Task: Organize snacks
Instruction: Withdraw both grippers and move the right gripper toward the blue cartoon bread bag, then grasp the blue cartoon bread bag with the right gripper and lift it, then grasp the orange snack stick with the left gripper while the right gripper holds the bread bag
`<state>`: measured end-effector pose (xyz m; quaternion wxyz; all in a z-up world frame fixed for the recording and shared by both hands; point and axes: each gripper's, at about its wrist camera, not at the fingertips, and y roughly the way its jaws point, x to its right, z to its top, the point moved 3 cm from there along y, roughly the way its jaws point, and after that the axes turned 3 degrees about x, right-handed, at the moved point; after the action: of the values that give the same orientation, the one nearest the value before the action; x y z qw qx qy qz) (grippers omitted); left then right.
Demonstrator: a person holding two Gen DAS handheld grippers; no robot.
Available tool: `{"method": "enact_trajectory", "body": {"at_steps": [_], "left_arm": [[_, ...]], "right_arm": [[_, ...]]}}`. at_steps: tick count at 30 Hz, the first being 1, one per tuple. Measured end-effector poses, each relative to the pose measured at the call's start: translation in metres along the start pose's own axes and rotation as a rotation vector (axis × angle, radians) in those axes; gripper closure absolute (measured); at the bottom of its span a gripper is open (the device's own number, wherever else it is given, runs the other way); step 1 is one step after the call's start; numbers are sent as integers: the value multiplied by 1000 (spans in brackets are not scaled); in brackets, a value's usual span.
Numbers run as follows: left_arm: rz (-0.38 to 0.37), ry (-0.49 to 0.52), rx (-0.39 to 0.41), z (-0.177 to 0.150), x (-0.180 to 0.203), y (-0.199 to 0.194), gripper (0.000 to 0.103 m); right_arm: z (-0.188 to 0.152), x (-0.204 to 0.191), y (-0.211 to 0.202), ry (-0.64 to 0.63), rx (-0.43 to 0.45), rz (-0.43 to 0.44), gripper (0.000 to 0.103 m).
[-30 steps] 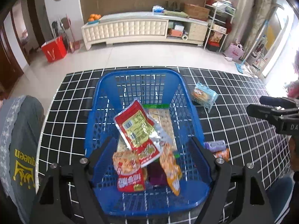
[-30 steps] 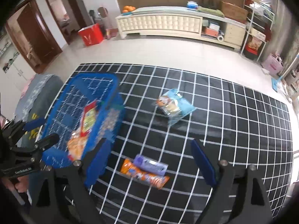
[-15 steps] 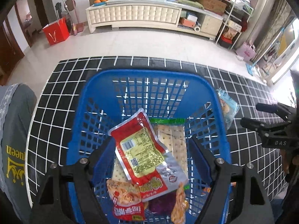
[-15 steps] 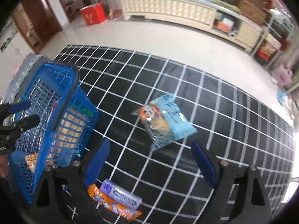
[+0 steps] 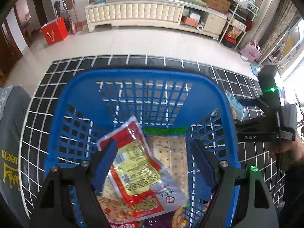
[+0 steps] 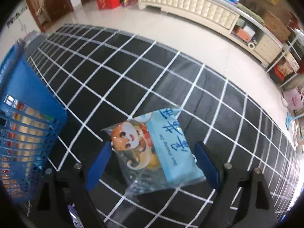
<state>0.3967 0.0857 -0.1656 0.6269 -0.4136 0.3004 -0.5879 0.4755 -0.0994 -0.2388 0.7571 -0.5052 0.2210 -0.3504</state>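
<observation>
Blue-wrapped snack (image 6: pixel 161 148) lies between the wide-open, empty right claw (image 6: pixel 152 163): next, close on it. Left claw (image 5: pixel 153 163), open and empty, hangs over the basket (image 5: pixel 224 102).

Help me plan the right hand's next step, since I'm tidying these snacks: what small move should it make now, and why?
Probably lower the right gripper and close on the light blue snack bag. Its jaws stand open on either side of the bag, which lies flat on the black grid cloth outside the blue basket; the jaws aren't touching it yet.
</observation>
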Motion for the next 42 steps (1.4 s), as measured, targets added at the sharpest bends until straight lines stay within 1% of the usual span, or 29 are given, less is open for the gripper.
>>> {"method": "enact_trajectory", "body": {"at_steps": [1,2,3,6,10,16,18,21,25,30,35,37,41,42], "left_arm": [[-4,-3,-5,0,1,1,25],[-7,-3,-2,1,1,1,25],[-3,-3,8,1,2,-2,25],[6,5,24,2,3,-8,25],[16,16,48,-1,7,-22,25],[5,39,68,-10,17,-44,25],[3,55,80,-16,25,-55,25],[-5,71,91,-26,33,-67,25],[-4,92,108,-40,40,-83,25],[-39,128,142,-57,53,-101,25],[-44,154,151,-72,73,-111,25],[-41,181,157,-82,85,-114,25],[-54,314,158,-102,116,-113,25],[-39,362,153,-108,125,-110,25]], "right_arm": [[0,0,1,-5,5,0,20],[-2,1,0,-9,11,-2,28],[-3,0,-1,-3,17,3,30],[-12,0,-6,3,23,15,32],[-26,-4,-22,29,43,20,32],[-49,-16,-60,33,71,38,32],[-55,-19,-67,33,75,57,32],[-67,-27,-76,13,72,43,32],[-82,-31,-89,37,79,49,32],[-99,-33,-117,67,124,49,32],[-119,-33,-148,100,175,48,32],[-127,-33,-156,109,183,44,32],[-149,-28,-167,132,202,45,32],[-154,-27,-169,137,209,50,32]]}}
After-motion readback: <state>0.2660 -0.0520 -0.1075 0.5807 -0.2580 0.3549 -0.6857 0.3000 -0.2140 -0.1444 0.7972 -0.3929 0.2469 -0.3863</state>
